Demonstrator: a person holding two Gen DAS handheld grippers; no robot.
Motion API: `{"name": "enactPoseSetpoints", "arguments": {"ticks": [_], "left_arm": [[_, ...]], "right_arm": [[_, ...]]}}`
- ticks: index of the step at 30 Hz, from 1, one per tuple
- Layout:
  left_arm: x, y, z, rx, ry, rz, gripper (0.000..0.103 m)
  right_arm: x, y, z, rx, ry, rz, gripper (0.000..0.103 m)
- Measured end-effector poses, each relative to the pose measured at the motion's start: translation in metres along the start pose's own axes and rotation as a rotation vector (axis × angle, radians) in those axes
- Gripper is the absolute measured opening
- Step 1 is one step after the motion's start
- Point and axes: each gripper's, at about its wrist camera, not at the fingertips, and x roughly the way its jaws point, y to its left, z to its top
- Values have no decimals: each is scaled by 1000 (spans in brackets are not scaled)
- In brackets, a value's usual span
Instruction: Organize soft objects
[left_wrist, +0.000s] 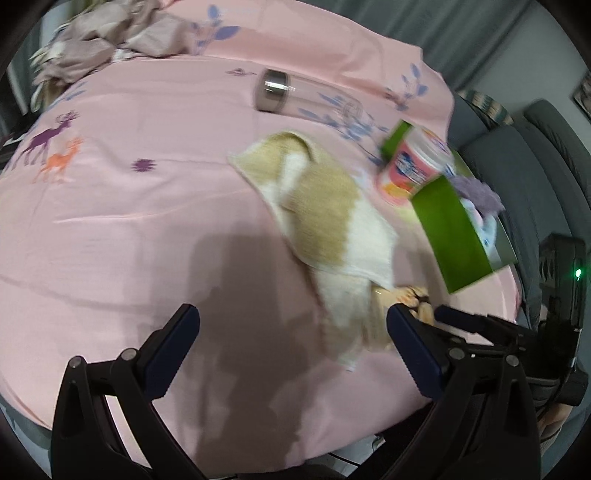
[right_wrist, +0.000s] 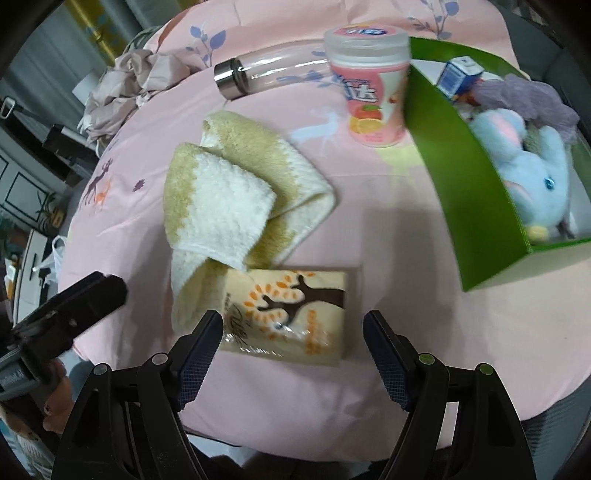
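**A:** ok so starting at the tools. The right gripper (right_wrist: 291, 341) has its jaws spread wide with nothing pinched. A tissue pack (right_wrist: 291, 314) with a brown tree print lies flat on the pink sheet (right_wrist: 461, 350), its near end reaching in between the fingers, but the pads don't look like they're pressing it. The left gripper (left_wrist: 293, 334) is also wide open, hanging over bare sheet, empty.

**B:** and the towel?

**A:** The beige and white towel (right_wrist: 229, 199) is loosely folded in the middle of the sheet, one corner draped over the far edge of the tissue pack. From the left wrist view the same towel (left_wrist: 332, 214) runs down toward that gripper's right finger, just beside it. Can't tell if it touches.

**B:** what's past that?

**A:** A pink tub (right_wrist: 373, 92) with fruit on the label stands upright just beside a green box (right_wrist: 443, 155). In the box: a blue plush elephant (right_wrist: 532, 184), a purple fluffy thing (right_wrist: 532, 96) behind it, and a small blue-white carton (right_wrist: 458, 75) at the far end. A clear bottle (right_wrist: 266, 75) with a metal cap lies on its side behind the tub. Crumpled mauve fabric (right_wrist: 125, 88) sits at the far left edge.
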Motion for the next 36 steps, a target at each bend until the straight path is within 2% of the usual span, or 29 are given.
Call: {"name": "enactPoseSetpoints", "arguments": {"ticks": [5,7,11,15,17,21,30,36], "left_arm": [[14,-24,-10,48,56,-64,86],[21,-32,-14,55,84,-87,69],[32,-46,-20,68,114,-124,57],[42,-61,-23,99,130,-139,47],[46,-65,-23,106,136,-129,47],[47,-71,-23,125,138,-117,45],[36,-82,-19,148,107,-122,45],[30,-90,-17,150,98,-191,46]], "right_arm": [[-13,-21,2,67,-48,63,79],[-14,-28,4,95,-59,101,79],[-5,-39,4,141,-43,188,79],[11,-44,1,169,4,238,66],[17,-46,0,181,14,243,60],[15,-50,-1,191,2,259,56],[-2,-61,-1,201,-40,239,55],[-13,-66,0,202,-70,237,55]]}}
